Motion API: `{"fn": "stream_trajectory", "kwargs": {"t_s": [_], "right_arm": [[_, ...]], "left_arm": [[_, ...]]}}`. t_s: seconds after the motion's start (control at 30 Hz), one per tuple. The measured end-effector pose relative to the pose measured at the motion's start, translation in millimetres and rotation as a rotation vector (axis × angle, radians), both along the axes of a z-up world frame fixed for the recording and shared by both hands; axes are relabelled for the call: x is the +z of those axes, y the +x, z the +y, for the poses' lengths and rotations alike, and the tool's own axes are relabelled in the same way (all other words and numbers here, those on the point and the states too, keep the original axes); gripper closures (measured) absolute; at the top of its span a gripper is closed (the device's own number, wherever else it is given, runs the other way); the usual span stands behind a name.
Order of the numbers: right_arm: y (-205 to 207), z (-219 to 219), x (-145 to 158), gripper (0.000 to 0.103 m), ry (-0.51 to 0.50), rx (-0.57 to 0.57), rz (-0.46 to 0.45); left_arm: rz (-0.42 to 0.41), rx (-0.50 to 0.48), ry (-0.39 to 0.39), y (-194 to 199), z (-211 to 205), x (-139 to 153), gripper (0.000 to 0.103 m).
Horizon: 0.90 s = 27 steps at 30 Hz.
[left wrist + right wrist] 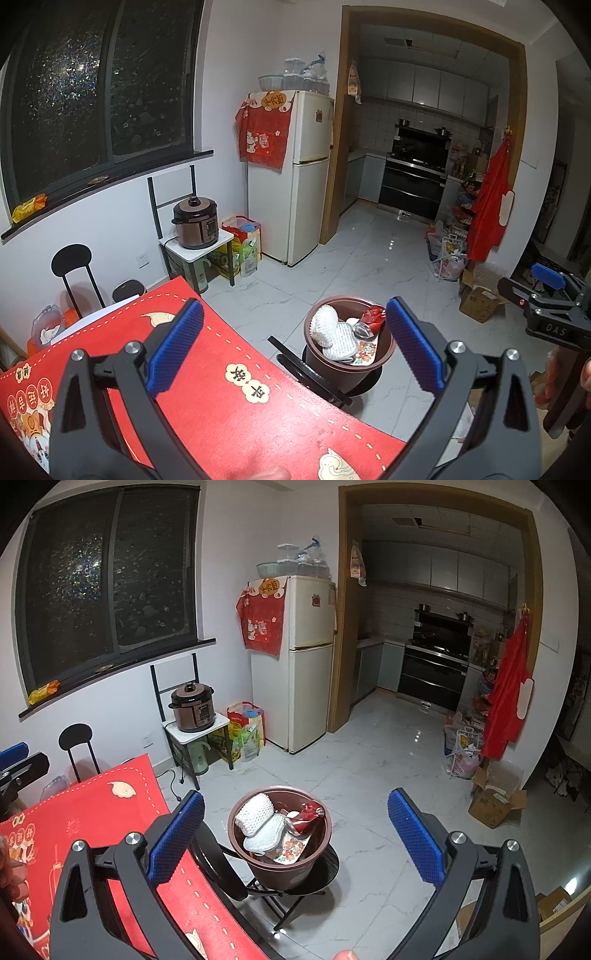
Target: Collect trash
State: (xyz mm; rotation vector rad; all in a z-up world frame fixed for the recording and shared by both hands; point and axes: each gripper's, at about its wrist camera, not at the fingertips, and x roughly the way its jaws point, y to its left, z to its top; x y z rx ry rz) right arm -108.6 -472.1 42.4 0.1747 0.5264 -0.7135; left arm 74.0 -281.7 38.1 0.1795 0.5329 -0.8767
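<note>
A brown round bin (347, 373) (280, 864) stands on a black stool beside the table. Inside lie white foam netting (325, 326) (255, 810), a red wrapper (373, 317) (308, 814) and a flowered paper scrap (291, 851). My left gripper (293, 347) hovers open above the red table mat (236, 406), nothing between its blue pads. My right gripper (295, 834) is open too, held above the bin, empty. The right gripper (550, 295) also shows at the right edge of the left wrist view.
A white fridge (306, 657) stands at the back, with a pressure cooker (192, 709) on a small stand to its left. Bags and cardboard boxes (495, 805) line the right wall under a red apron (508, 698). A black chair (74, 273) sits by the window wall. White tile floor runs toward the kitchen.
</note>
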Motion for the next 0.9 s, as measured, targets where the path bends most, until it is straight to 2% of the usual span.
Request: {"fn": "stream_trajectory", "kwargs": {"t_s": [0.9], "right_arm": [[0.9, -11.0, -0.2, 0.005, 0.002, -0.011, -0.001]], "left_arm": [[0.001, 0.003, 0.008, 0.4, -0.9, -0.1, 0.006]]}}
